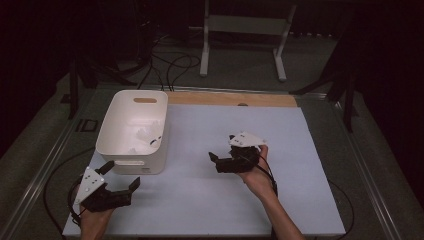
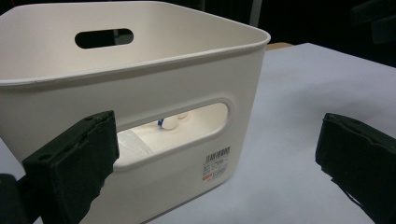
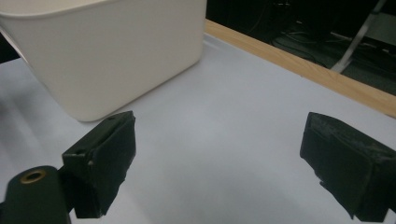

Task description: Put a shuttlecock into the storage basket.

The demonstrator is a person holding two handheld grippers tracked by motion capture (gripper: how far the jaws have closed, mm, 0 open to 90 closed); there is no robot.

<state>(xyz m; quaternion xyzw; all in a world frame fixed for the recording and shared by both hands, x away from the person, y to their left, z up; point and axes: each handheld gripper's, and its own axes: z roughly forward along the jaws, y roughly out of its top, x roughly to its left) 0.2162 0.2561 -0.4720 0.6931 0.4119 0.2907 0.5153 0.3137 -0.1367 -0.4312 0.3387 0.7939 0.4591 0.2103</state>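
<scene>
Two grippers, both empty, jaws spread wide. Left gripper [image 1: 121,176] low at the near left corner of the white mat [image 1: 210,200], held in the person's left hand [image 1: 92,217], grey three-cornered plate on top, jaws pointing up and right toward the white bin [image 1: 131,131]. Just short of the bin's near wall, apart from it, not touching. Seen from the left gripper view: bin [image 2: 140,84] close ahead, slotted handle opening in the near wall, a barcode label [image 2: 217,163] at its lower right corner, a second handle slot high in the far wall. Through the near slot, small white items [image 2: 170,122] lying inside, one with a bit of blue; too small to tell what they are. From the high view, pale crumpled contents [image 1: 147,134] on the bin's floor.

Right gripper [image 1: 221,148] held over the middle of the mat by the right hand [image 1: 255,172], well apart from the bin, jaws aimed left toward it. From the right gripper view: bare mat [image 3: 219,126] between the open jaws, bin [image 3: 107,51] at upper left, wooden table edge [image 3: 299,70] running along the upper right. Nothing gripped on either side.
</scene>
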